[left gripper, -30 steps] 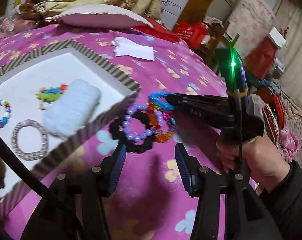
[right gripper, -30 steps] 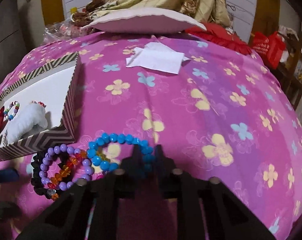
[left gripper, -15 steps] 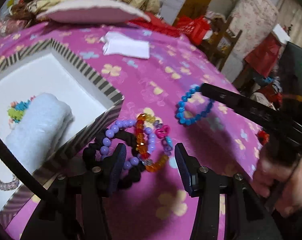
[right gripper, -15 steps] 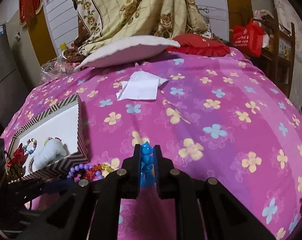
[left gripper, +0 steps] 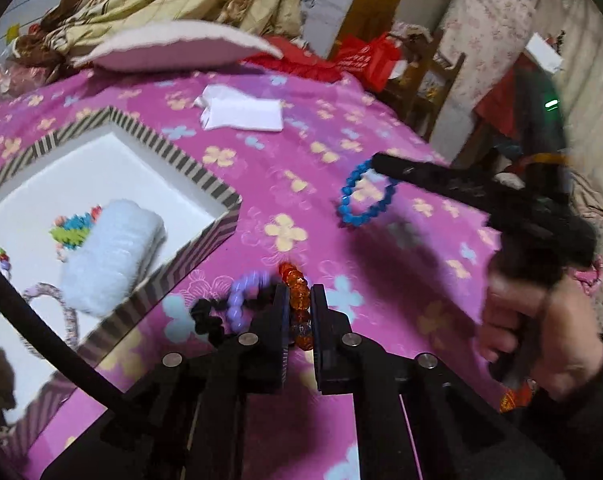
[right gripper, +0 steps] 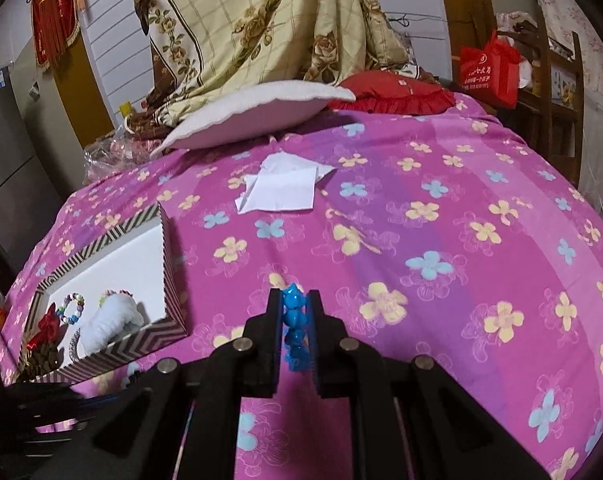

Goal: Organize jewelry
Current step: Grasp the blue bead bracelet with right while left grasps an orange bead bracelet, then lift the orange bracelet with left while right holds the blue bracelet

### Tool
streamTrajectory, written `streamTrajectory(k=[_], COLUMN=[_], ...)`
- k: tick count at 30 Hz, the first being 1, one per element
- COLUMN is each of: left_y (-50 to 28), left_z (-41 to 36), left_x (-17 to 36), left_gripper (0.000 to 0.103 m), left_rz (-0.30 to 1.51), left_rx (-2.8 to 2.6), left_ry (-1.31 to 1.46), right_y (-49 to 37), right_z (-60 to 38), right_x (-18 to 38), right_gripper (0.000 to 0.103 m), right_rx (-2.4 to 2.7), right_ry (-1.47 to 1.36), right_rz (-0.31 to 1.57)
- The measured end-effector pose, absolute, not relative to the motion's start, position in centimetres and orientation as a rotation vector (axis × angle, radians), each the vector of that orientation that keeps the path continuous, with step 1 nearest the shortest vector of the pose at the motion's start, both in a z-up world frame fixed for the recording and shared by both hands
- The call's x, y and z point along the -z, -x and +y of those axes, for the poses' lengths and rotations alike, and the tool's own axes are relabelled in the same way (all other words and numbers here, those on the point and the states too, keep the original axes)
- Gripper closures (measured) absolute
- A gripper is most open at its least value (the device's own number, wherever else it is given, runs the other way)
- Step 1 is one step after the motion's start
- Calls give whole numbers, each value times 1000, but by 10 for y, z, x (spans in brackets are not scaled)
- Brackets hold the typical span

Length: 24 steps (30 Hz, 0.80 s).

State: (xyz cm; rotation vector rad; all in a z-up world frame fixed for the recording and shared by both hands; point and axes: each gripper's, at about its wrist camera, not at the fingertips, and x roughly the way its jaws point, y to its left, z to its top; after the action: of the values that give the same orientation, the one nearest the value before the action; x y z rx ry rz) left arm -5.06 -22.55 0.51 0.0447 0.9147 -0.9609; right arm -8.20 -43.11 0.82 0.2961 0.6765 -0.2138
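My left gripper (left gripper: 300, 294) is shut on an orange bead bracelet (left gripper: 291, 273), just right of the striped box. A purple bead bracelet (left gripper: 240, 294) and a black one (left gripper: 205, 316) lie tangled against its left finger on the pink flowered bedspread. My right gripper (right gripper: 294, 300) is shut on a blue bead bracelet (right gripper: 294, 314). In the left wrist view that blue bracelet (left gripper: 347, 208) hangs from the right gripper (left gripper: 381, 162) above the spread, with a hand on the handle.
The striped box (left gripper: 205, 180) (right gripper: 141, 340) holds a white fluffy roll (left gripper: 113, 256), a silver bangle (left gripper: 67, 316) and small coloured bead bracelets. Folded white paper (right gripper: 281, 188) and a pillow (right gripper: 253, 116) lie further back. The bed edge drops off at the right.
My left jaws closed on the orange bracelet from the pile. The right gripper lifted the blue bracelet off the pile and up to the right.
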Motion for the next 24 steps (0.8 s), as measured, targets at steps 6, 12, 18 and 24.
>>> streamTrajectory(k=[6,12,18,24], left_y=[50,46,46,54], left_z=[-202,-181,-179,-184], left_x=[-20,5,16,12], left_gripper=[103,103,103,103], left_rz=[949,1037,1064,1024], left_rx=[1043,990,946,960], left_ry=[16,-9,-52,-116], right_y=[81,79,75,73], right_z=[-427,-420,-417,-415], right_x=[-9,-9,-7,-6], right_gripper=[92,91,91,91], right_rx=[213,201,193,192], right_ry=[-286,-271,-264,-258], right_rz=[686,690,694,694])
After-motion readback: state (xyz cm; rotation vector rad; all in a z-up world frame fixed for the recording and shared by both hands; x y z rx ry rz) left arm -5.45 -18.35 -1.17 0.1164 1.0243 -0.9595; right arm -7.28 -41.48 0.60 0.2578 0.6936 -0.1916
